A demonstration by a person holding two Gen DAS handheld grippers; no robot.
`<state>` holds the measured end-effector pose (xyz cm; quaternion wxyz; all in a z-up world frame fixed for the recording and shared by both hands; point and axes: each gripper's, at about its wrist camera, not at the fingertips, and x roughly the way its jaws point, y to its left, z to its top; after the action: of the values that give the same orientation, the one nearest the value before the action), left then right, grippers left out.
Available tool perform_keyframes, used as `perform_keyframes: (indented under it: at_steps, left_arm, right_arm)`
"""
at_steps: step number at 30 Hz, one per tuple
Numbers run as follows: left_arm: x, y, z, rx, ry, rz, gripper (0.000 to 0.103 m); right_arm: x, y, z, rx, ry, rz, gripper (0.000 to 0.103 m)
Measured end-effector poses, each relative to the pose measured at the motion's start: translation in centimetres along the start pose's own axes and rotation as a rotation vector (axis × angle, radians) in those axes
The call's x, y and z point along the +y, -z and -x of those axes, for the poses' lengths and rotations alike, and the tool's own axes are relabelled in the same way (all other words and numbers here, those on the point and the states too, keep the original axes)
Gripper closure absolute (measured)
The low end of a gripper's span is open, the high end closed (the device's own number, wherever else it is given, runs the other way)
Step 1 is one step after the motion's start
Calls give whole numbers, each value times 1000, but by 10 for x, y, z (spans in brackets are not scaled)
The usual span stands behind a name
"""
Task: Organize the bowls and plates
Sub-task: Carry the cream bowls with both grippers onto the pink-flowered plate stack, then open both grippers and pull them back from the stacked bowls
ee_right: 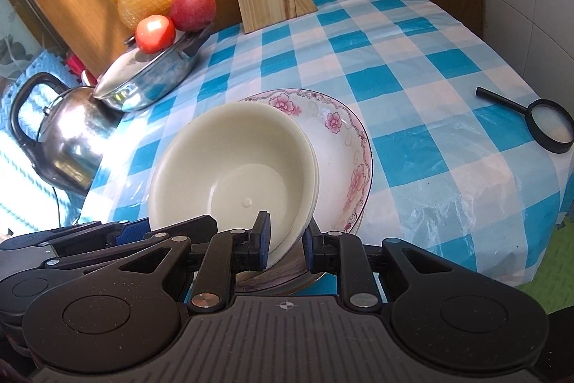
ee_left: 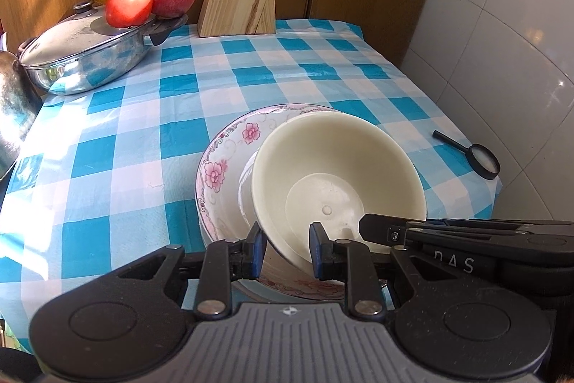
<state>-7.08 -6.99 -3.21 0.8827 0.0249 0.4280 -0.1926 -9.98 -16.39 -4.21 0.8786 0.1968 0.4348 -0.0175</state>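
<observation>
Two grippers, left gripper and right gripper, each straddling cream bowl rim unclenched, tilted on floral plate.

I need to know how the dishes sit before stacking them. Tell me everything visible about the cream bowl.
The cream bowl is plain, matte, plastic-looking, with a round flat bottom and a small central dimple. It is empty and tilted, resting inside the floral plate on the checked tablecloth. The left gripper and the right gripper each straddle its near rim, one finger inside and one outside; whether either set of pads presses the wall is unclear.
</observation>
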Motion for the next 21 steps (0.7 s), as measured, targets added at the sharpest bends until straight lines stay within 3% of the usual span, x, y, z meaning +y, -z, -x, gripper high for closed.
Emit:
perform_keyframes:
  at_steps: [2, 6, 9, 11, 14, 18, 21]
  left_arm:
    - [1, 0, 0, -14, -16, -4, 84]
    - [8, -1, 3, -28, -33, 15, 80]
    - [11, 0, 10, -59, -60, 18, 79]
    - [16, 3, 20, -95, -82, 19, 74]
    - [22, 11, 32, -130, -97, 23, 64]
    - [24, 26, 48, -171, -127, 12, 59]
    - [24, 34, 51, -162, -117, 6, 58]
  right_arm:
    - [-1, 0, -2, -6, -2, -3, 74]
    - [-2, 0, 1, -41, 12, -3, 59]
    - [-2, 1, 8, -79, 29, -2, 57]
    - [-2, 3, 16, -118, 55, 6, 56]
    - [-1, 11, 31, -176, 83, 20, 45]
    - [6, 29, 51, -234, 133, 82, 44]
    - [6, 42, 56, -229, 128, 74, 44]
